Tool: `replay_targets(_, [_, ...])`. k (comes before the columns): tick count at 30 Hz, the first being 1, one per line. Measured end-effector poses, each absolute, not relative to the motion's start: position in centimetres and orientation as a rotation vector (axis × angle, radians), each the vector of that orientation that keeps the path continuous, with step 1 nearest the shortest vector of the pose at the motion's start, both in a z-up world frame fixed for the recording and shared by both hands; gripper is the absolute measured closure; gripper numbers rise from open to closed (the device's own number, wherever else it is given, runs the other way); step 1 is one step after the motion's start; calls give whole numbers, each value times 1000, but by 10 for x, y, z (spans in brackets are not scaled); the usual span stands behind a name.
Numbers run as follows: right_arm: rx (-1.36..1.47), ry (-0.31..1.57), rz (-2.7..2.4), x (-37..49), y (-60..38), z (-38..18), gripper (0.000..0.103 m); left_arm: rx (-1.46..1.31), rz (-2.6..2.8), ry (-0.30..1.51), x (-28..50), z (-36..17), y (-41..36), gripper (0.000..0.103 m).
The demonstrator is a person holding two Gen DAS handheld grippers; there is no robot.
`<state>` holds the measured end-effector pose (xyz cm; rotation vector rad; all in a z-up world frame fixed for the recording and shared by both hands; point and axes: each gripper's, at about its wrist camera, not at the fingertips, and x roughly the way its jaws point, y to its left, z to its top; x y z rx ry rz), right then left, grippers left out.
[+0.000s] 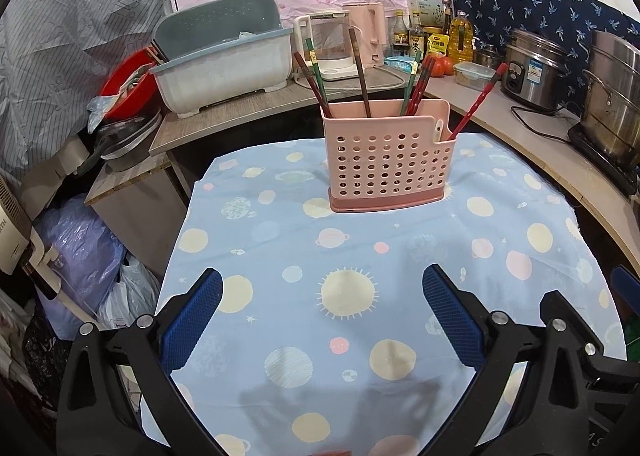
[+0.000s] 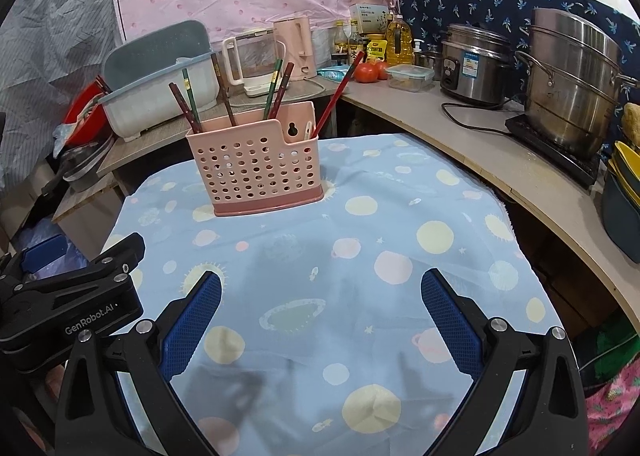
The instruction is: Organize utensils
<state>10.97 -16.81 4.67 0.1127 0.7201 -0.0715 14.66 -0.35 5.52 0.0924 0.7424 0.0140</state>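
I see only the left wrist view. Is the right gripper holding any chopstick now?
Observer: No. The right gripper is open and empty above the blue tablecloth.
Operator: Does the pink utensil holder have anything on its back wall?
Observer: Yes, a keyhole-shaped hanging hole, behind the small compartment.
Operator: What is to the right of the steel steamer pot?
Observer: Stacked yellow bowls at the picture's edge.
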Motion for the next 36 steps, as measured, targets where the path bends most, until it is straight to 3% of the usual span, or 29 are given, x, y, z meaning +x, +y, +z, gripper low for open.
replay_targets(36, [120, 738, -93, 109, -174, 40, 6, 113, -3, 760, 150, 48, -12, 10])
